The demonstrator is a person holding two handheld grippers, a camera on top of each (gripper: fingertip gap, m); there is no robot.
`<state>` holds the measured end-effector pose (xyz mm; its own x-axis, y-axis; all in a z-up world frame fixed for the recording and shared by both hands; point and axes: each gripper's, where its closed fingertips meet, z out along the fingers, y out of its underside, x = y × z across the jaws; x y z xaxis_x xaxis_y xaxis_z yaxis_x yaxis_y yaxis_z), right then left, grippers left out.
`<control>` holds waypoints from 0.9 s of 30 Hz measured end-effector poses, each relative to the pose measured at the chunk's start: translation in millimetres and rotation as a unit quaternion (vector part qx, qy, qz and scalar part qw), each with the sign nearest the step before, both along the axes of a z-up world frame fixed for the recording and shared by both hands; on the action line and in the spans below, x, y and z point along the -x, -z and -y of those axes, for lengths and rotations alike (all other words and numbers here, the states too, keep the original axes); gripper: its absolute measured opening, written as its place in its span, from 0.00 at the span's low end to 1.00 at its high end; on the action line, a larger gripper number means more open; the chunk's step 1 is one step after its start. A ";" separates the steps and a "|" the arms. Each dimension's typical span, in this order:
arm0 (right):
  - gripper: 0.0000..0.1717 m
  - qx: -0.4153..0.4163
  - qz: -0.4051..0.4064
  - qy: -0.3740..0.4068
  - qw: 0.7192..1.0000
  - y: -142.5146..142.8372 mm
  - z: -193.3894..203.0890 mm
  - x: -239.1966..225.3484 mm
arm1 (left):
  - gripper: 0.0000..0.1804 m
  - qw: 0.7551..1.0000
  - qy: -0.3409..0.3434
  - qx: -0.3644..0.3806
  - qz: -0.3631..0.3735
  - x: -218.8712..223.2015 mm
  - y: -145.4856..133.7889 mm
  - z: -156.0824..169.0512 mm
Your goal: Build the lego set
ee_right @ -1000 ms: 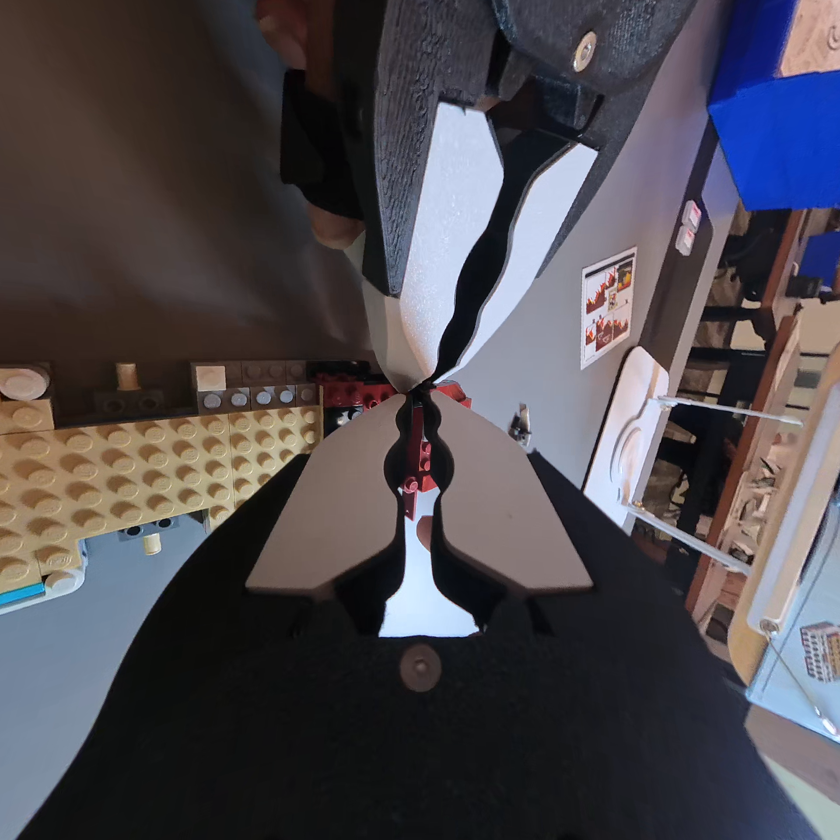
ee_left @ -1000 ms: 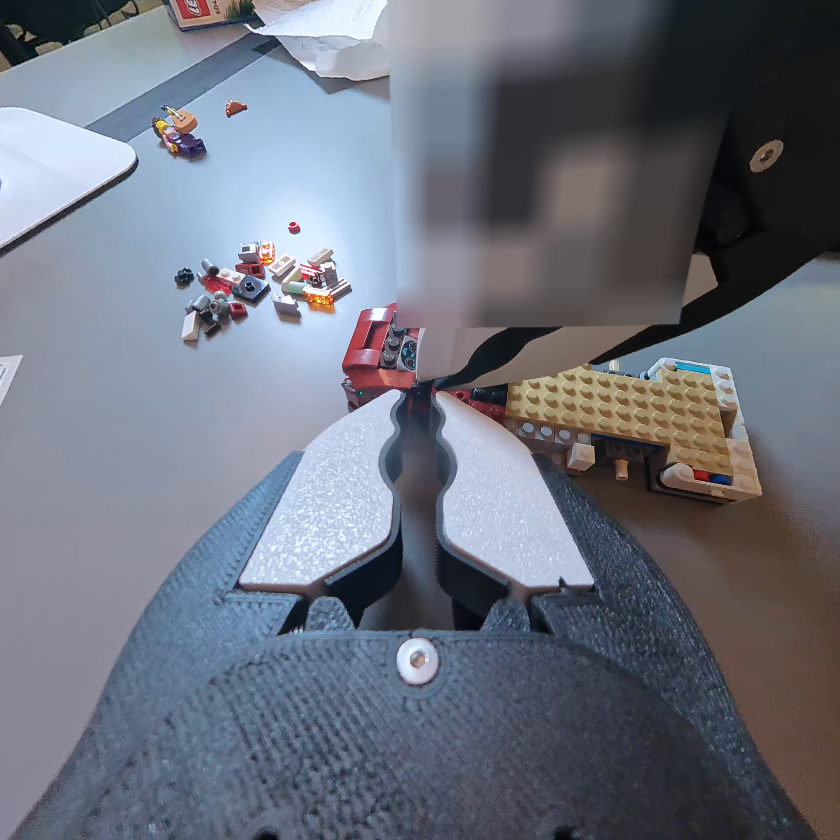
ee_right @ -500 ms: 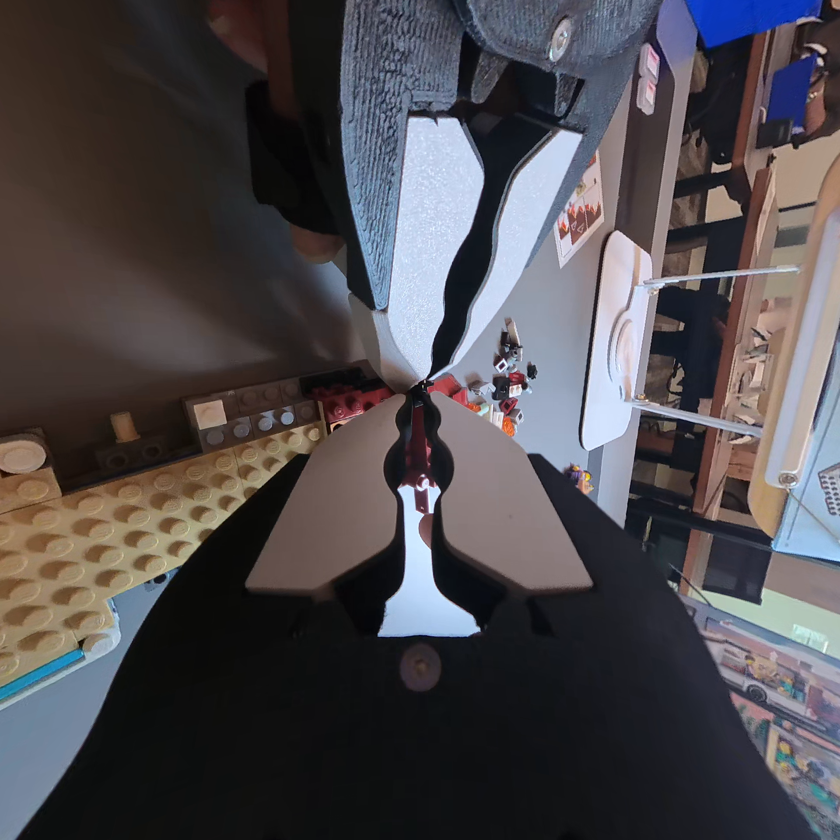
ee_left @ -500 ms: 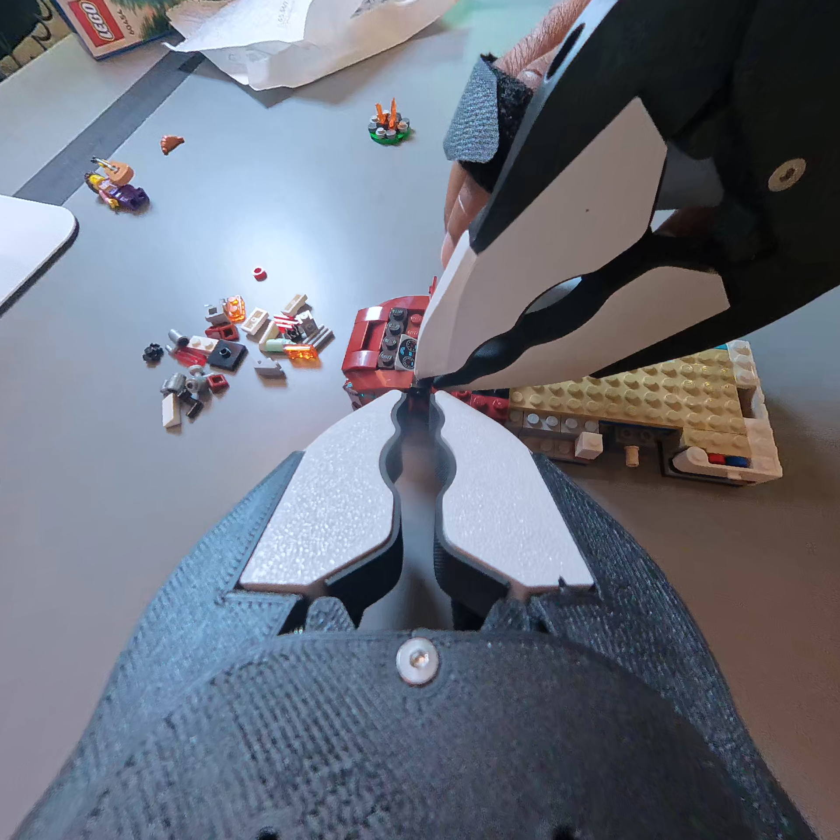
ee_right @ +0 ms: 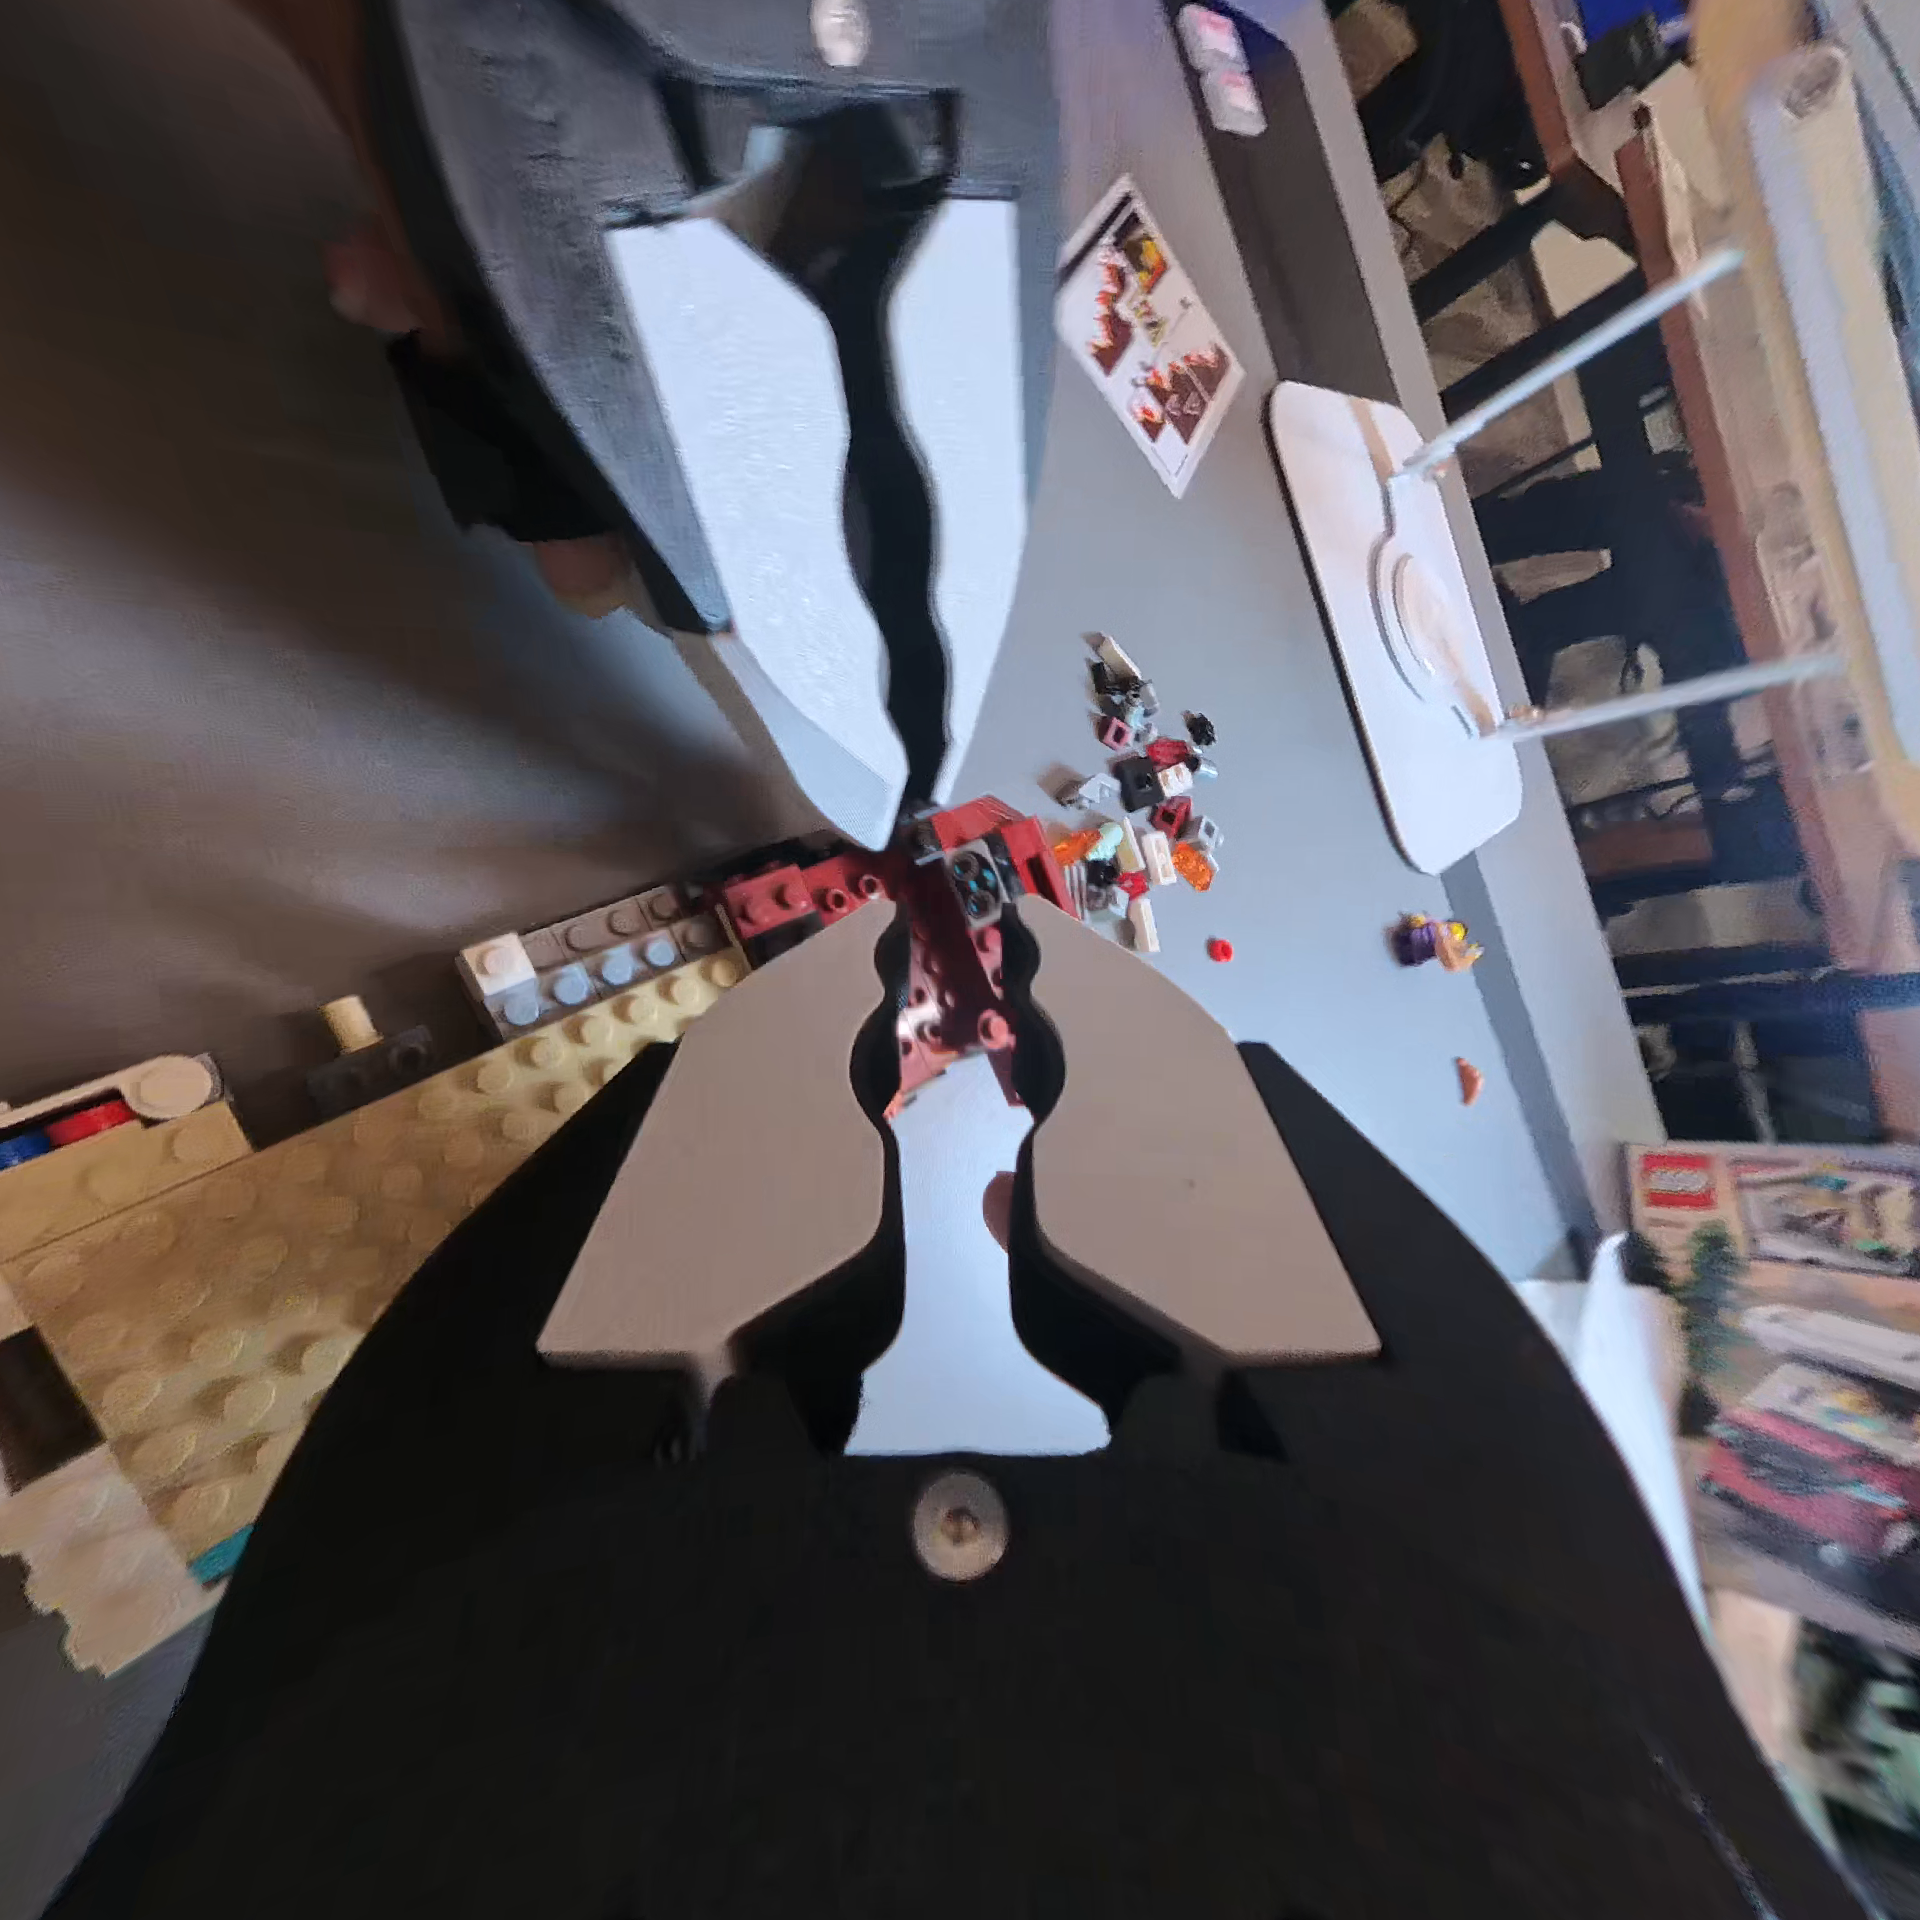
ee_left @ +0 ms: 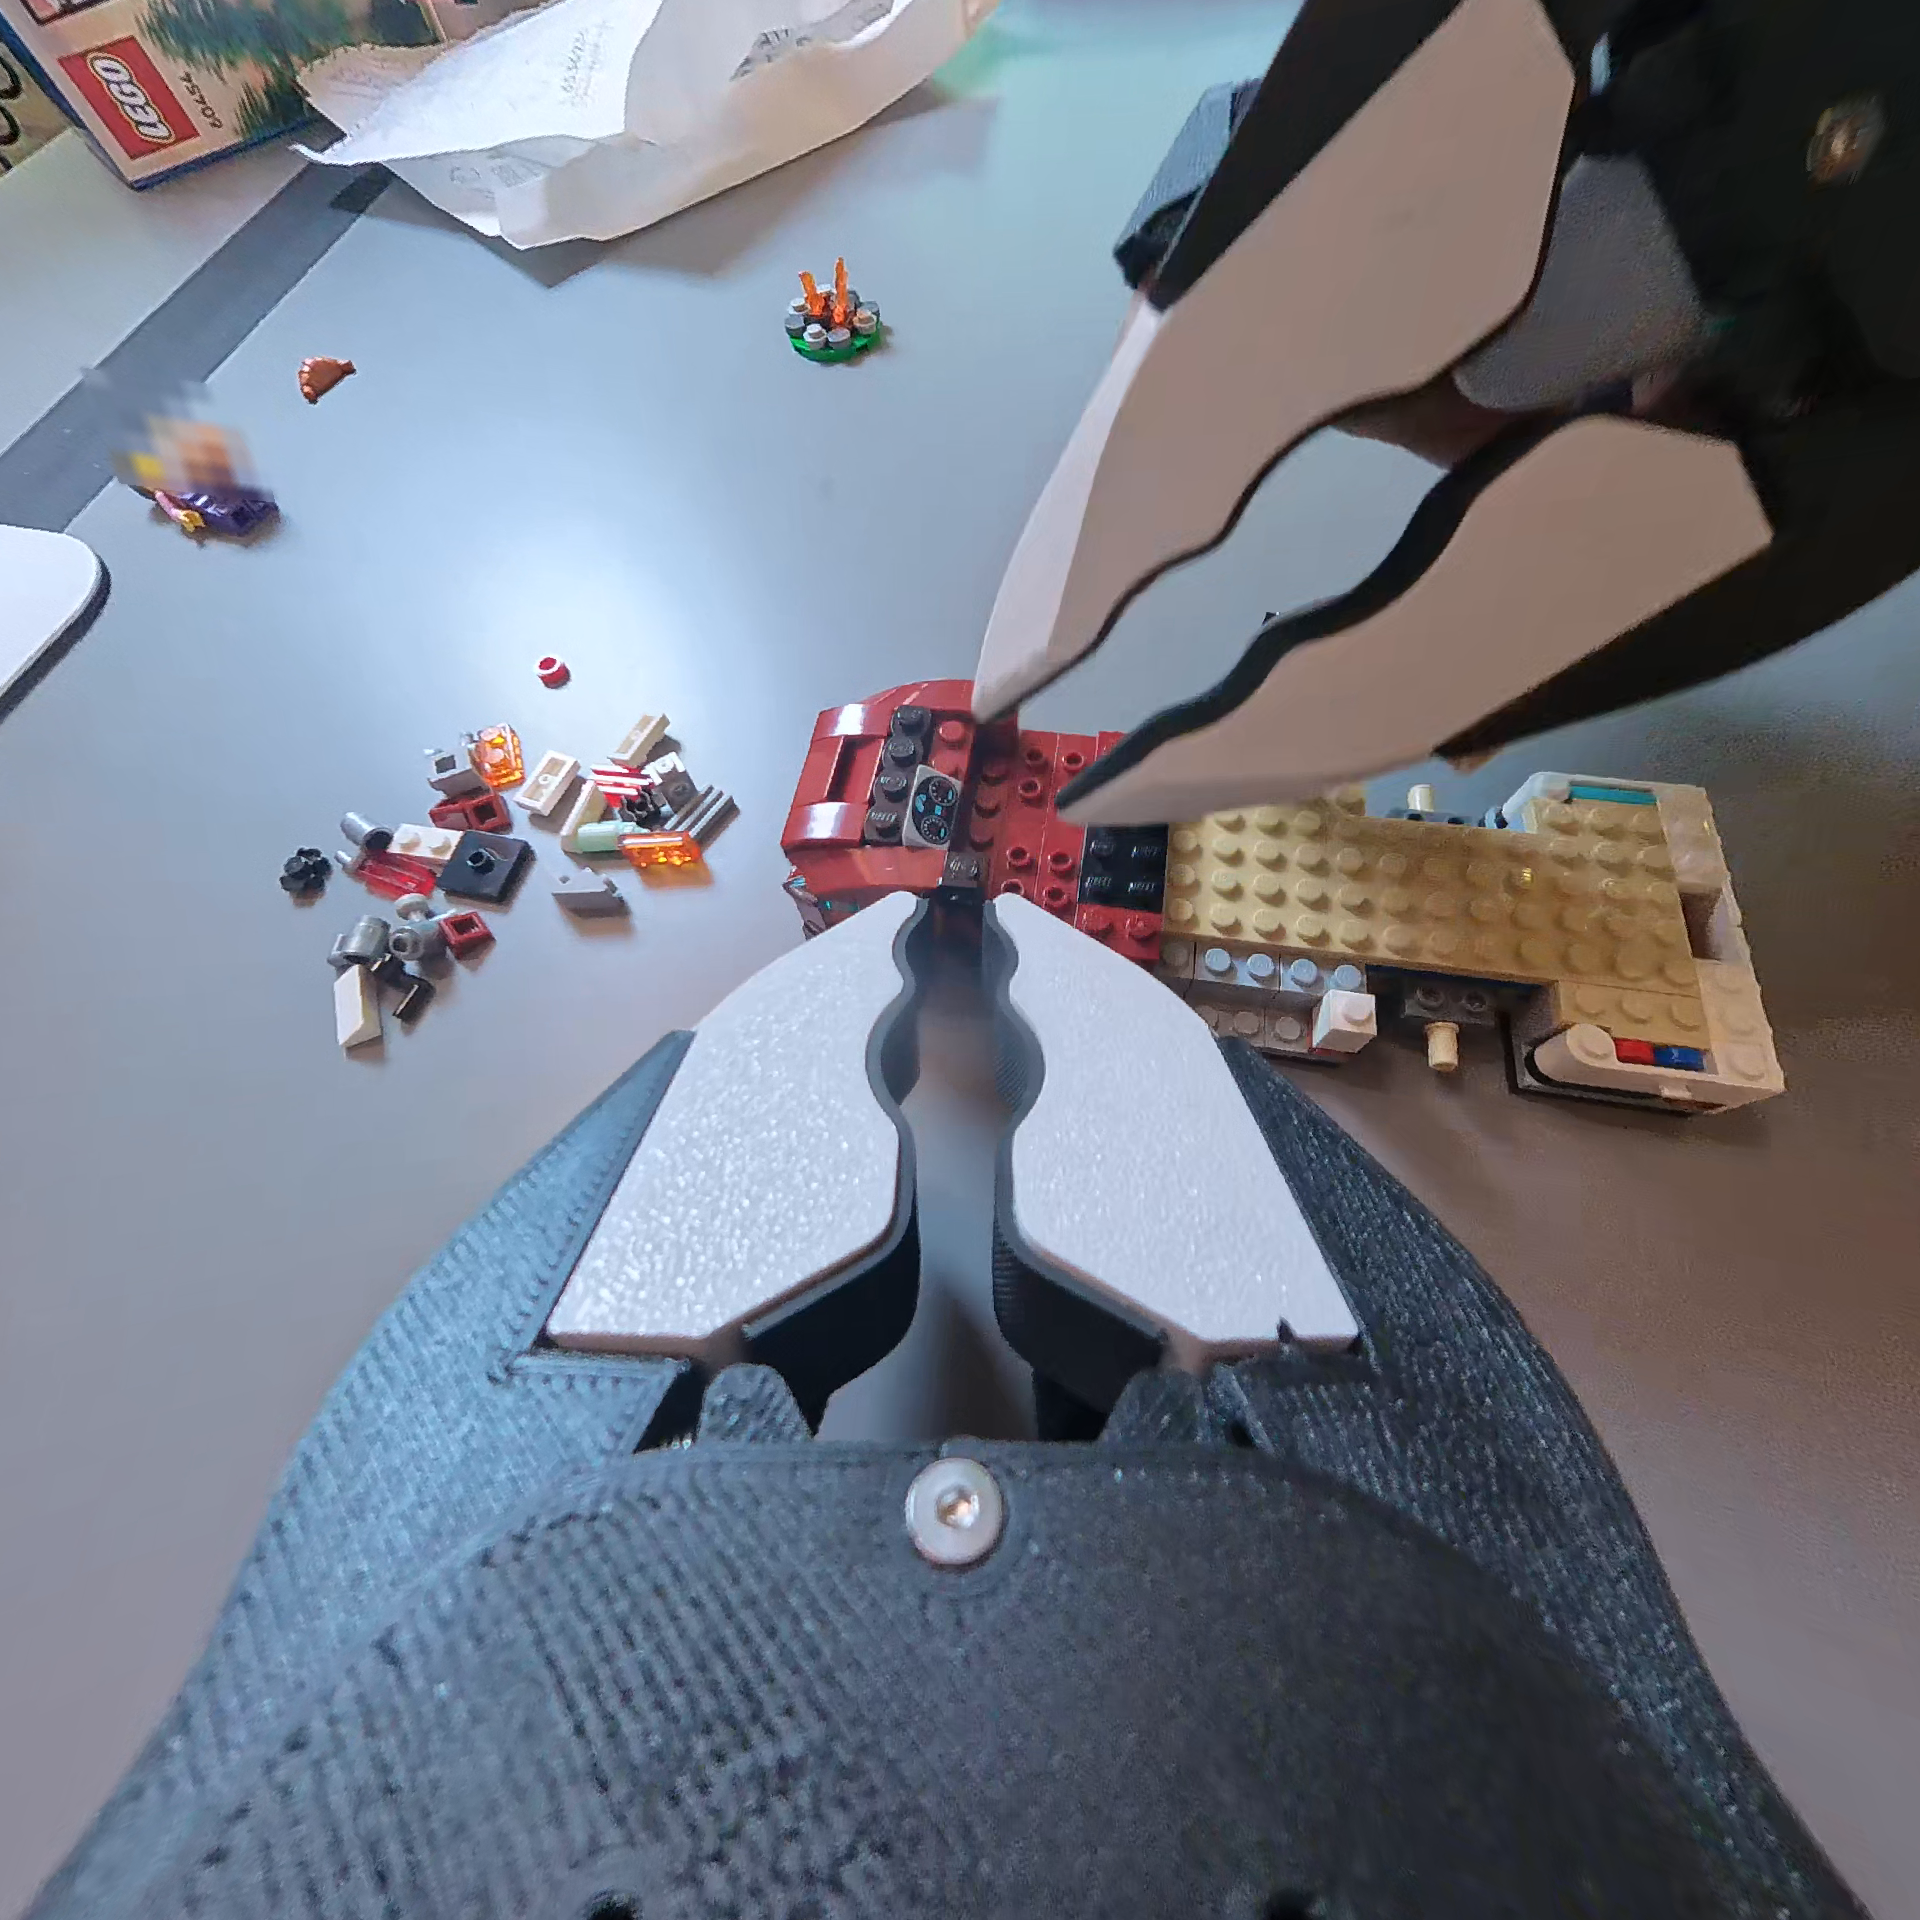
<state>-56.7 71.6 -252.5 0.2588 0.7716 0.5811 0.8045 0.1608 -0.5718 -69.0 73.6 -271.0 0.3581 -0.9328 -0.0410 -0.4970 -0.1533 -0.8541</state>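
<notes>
The right wrist view is smeared by motion, so the picture box [ee_right: 1797, 1382] at its right edge, cut off there, shows no detail. In the left wrist view a mosaic patch covers most of a small purple figure [ee_left: 223, 509], and the left claw [ee_left: 954, 906] hides the near edge of the dark-red brick model [ee_left: 1023, 821]. The loose brick pieces [ee_left: 499, 842] on the desk [ee_left: 416, 1195] are too small to tell apart.
</notes>
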 end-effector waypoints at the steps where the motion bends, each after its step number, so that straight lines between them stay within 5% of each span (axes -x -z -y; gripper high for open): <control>1: 0.10 0.010 -0.023 0.010 1.000 -2.9 -1.1 -5.5 | 0.05 1.000 0.000 0.001 0.001 -0.2 0.0 -0.1; 11: 0.14 0.093 -0.151 0.101 0.979 -3.7 -9.4 -68.9 | 0.10 1.000 -0.005 0.007 0.000 -1.0 2.4 -2.1; 27: 0.15 0.161 -0.106 0.135 0.972 17.7 -10.8 -141.5 | 0.04 1.000 -0.022 0.003 0.003 5.3 6.5 -7.1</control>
<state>84.8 82.4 -270.3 0.5644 0.7924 0.2314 0.6506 -0.2544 -0.7156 -74.3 80.7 -277.4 0.3993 -0.9162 -0.0329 -0.4851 -0.1806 -0.8556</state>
